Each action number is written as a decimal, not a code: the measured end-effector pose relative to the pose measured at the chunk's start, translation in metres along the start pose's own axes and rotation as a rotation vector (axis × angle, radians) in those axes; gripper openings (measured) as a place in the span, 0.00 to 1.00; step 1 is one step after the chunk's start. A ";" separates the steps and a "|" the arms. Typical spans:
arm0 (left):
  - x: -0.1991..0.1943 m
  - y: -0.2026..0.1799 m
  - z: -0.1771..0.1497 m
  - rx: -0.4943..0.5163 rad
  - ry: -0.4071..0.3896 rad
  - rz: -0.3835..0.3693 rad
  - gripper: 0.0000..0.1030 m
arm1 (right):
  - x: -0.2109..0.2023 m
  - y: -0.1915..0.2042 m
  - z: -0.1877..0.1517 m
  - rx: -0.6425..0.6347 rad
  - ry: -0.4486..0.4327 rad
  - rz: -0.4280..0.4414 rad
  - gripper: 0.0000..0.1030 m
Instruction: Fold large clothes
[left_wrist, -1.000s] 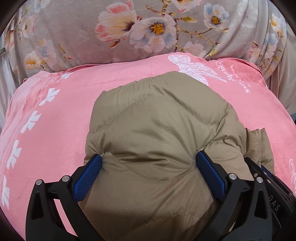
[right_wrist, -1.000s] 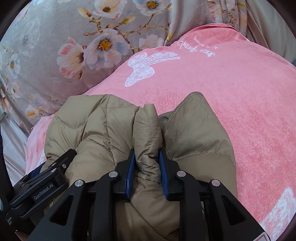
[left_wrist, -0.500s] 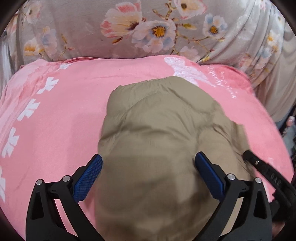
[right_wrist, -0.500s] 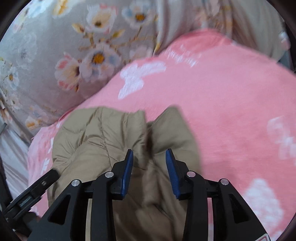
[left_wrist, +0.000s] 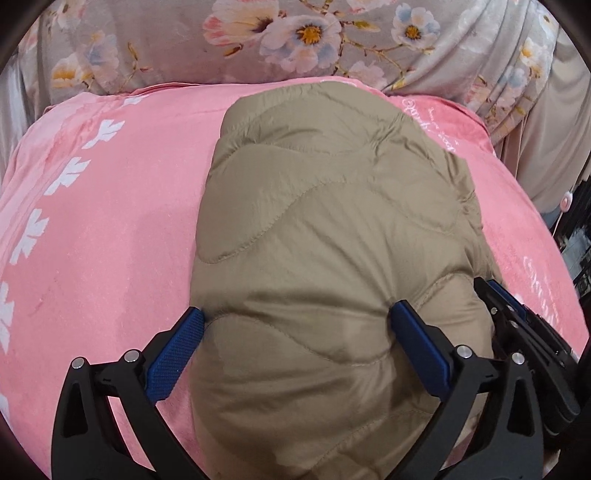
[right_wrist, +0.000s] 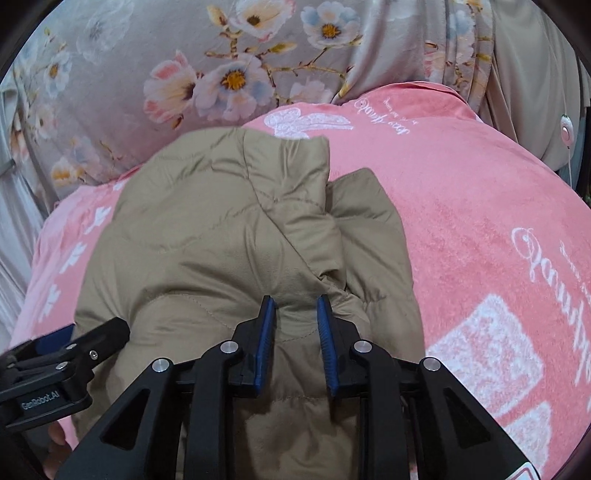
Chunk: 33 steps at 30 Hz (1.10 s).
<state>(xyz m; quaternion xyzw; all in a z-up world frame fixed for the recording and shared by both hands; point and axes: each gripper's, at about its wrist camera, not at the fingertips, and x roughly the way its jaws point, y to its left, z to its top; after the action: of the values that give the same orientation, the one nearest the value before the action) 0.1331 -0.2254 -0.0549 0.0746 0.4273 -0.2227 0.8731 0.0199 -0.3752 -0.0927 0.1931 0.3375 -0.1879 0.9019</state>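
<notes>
Left tongs straddle, wide apart, the soft, light quilted khaki jacket on a pink blanket; right tongs pinch its near fold, the best hold.

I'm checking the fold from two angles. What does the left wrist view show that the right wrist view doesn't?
Left wrist only: the smooth quilted top of the tan puffer jacket and a row of white leaf prints on the pink blanket; the left tool straddles the bundle wide.

Right wrist only: an upright flap with a split beside it, and a white butterfly print; the right tool pinches a fabric ridge.

Both: jacket, blanket, grey floral fabric behind.
</notes>
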 end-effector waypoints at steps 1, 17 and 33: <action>-0.001 -0.002 -0.004 0.007 0.001 0.008 0.96 | 0.002 0.001 -0.001 -0.006 0.002 -0.008 0.22; 0.009 -0.007 -0.012 0.032 -0.002 0.040 0.96 | 0.004 0.000 -0.015 0.010 -0.046 0.000 0.23; 0.020 0.090 0.028 -0.293 0.165 -0.302 0.96 | 0.029 -0.111 0.018 0.432 0.287 0.335 0.86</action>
<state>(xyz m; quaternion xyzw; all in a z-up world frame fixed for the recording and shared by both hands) 0.2046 -0.1608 -0.0589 -0.0997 0.5312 -0.2796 0.7936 -0.0026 -0.4848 -0.1247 0.4581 0.3771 -0.0751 0.8014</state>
